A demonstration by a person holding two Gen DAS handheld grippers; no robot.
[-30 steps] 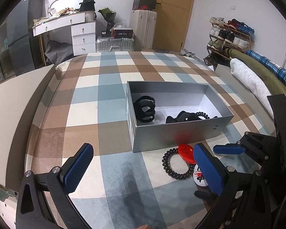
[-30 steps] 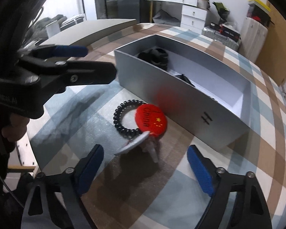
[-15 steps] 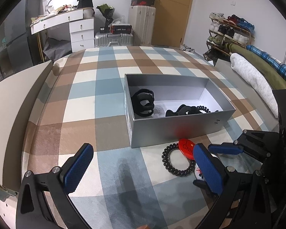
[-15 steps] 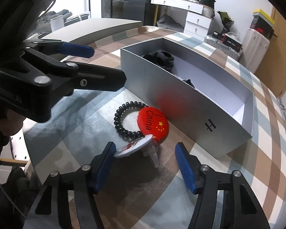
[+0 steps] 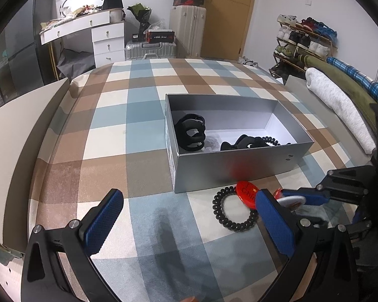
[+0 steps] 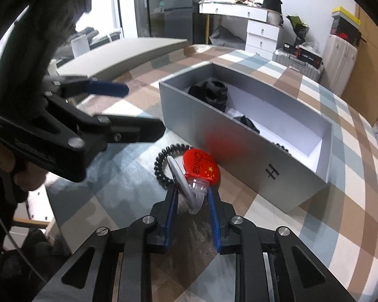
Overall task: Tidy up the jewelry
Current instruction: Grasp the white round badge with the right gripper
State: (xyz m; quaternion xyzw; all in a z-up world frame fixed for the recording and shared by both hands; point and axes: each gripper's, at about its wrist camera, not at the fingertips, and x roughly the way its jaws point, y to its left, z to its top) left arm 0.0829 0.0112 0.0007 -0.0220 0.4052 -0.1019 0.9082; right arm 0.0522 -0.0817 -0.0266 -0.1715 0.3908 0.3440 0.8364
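Observation:
A red "China" badge clip (image 6: 199, 167) with a white disc and clear clip lies on the checked cloth beside a black coil hair tie (image 6: 161, 166), just in front of the grey open box (image 6: 239, 136). My right gripper (image 6: 191, 196) is shut on the clip's clear end. In the left wrist view the clip (image 5: 247, 192), the coil tie (image 5: 233, 212) and the box (image 5: 239, 166) show too. The box holds black hair claws (image 5: 191, 132) and another coil tie (image 5: 271, 140). My left gripper (image 5: 186, 216) is open and empty, left of the clip.
The checked cloth covers a table (image 5: 113, 125). A grey board (image 5: 17, 138) lies along its left edge. Rolled blankets (image 5: 340, 105) lie at the right. A dresser, suitcases and a shoe rack stand behind.
My right gripper moved forward and closed from wide open onto the badge clip, tilting the white disc upright. My left gripper stayed open and drew back a little.

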